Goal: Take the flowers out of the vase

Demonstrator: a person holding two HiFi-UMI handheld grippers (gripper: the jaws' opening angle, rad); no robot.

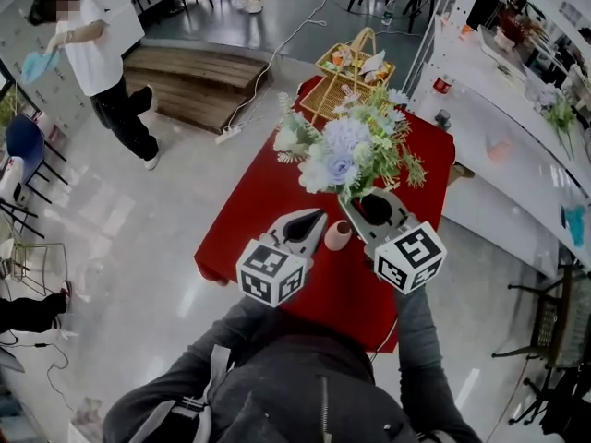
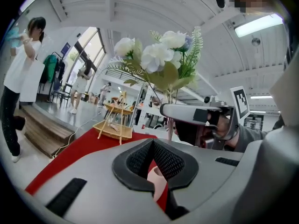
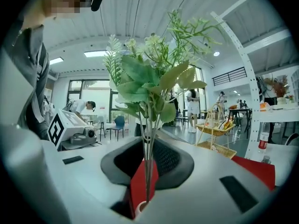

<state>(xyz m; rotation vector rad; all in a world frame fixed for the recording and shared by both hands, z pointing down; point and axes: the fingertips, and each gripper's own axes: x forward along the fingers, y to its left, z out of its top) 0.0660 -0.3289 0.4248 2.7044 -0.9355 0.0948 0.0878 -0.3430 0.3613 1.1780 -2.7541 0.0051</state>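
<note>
A bouquet of white and pale blue flowers (image 1: 346,146) with green leaves stands over a red table (image 1: 259,210). My right gripper (image 1: 362,203) is shut on its thin stems (image 3: 148,171), which run down into the mouth of a small pink vase (image 1: 338,235). My left gripper (image 1: 319,218) sits just left of the vase. In the left gripper view the vase (image 2: 156,178) shows pinched in the narrow gap between the jaws, with the blooms (image 2: 159,57) high above and the right gripper (image 2: 187,113) beyond. The vase's lower part is hidden.
A wicker basket (image 1: 351,72) stands at the far end of the table. White shelving (image 1: 499,146) runs along the right. A person (image 1: 102,63) stands at far left beside a wooden platform (image 1: 194,77). Chairs sit at the left edge.
</note>
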